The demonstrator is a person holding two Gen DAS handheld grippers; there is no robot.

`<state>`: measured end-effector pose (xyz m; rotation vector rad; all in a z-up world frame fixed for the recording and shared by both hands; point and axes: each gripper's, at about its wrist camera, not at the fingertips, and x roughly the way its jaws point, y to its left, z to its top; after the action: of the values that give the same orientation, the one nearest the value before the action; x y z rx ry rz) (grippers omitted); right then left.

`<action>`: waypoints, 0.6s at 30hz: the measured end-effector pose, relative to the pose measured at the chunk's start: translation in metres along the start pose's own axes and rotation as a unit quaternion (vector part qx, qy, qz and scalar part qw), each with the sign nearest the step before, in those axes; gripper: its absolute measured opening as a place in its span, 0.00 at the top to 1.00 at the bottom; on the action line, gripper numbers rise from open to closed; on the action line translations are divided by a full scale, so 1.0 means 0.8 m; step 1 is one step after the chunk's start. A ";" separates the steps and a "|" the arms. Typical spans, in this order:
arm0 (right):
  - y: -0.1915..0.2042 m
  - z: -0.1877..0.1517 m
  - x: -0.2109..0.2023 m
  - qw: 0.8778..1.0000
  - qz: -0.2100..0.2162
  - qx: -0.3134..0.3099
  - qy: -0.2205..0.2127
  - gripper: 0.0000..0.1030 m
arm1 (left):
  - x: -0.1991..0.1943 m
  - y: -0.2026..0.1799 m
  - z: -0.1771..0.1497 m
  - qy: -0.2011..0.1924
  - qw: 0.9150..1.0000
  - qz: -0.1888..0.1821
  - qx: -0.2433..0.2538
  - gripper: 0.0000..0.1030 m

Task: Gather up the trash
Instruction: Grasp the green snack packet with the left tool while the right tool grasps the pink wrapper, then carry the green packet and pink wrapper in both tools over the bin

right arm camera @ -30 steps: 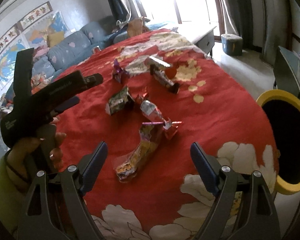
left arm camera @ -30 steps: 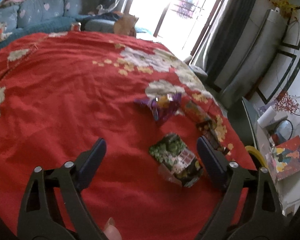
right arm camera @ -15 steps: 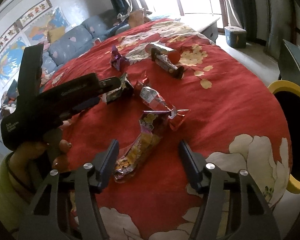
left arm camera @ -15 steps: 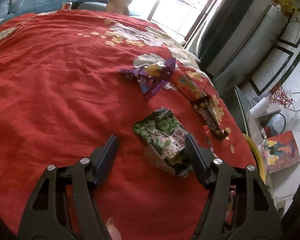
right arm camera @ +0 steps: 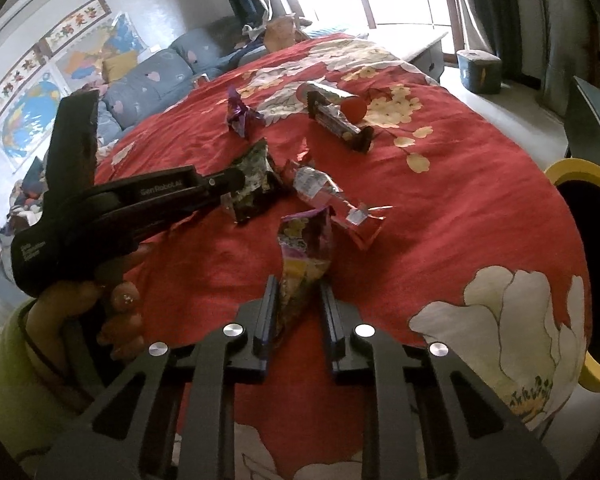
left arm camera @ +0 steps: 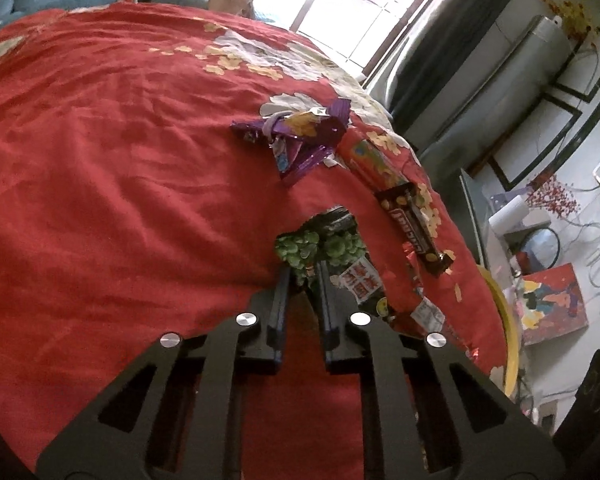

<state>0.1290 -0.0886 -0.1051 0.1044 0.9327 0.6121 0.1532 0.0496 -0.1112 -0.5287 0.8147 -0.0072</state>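
Several snack wrappers lie on a red flowered cloth (left arm camera: 100, 200). My left gripper (left arm camera: 303, 274) is shut on the near edge of a green pea snack bag (left arm camera: 332, 248); in the right wrist view the left gripper (right arm camera: 224, 182) holds that bag (right arm camera: 254, 178) from the left. My right gripper (right arm camera: 298, 284) is shut on the lower end of a yellow-purple snack bag (right arm camera: 306, 248), which stands up from the cloth. A purple wrapper (left arm camera: 300, 140), a long red and brown bar wrapper (left arm camera: 400, 200) and a red-silver wrapper (right arm camera: 340, 204) lie loose.
A yellow-rimmed bin (right arm camera: 588, 264) stands off the cloth's right edge; its rim also shows in the left wrist view (left arm camera: 500, 320). A blue sofa (right arm camera: 156, 76) lies beyond the far side. A cabinet and a bright window are at the right.
Both grippers moved forward and down and closed: the left onto the green pea bag, the right onto the yellow-purple bag, whose free end now lifts off the cloth.
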 end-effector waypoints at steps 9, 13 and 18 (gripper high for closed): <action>0.009 0.002 -0.010 1.000 0.004 -0.019 -0.013 0.84 | -0.009 0.003 0.005 -0.005 1.000 -0.020 -0.012 0.97; 0.011 0.004 -0.015 0.999 0.003 -0.026 -0.022 0.84 | -0.020 -0.001 0.010 -0.016 0.999 -0.029 -0.010 0.98; 0.017 0.004 -0.026 0.999 0.003 -0.036 -0.035 0.85 | -0.034 -0.008 0.017 -0.032 0.999 -0.034 -0.001 0.98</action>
<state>0.1165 -0.0875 -0.0834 0.0645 0.8428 0.6436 0.1446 0.0554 -0.0816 -0.5546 0.7350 -0.0520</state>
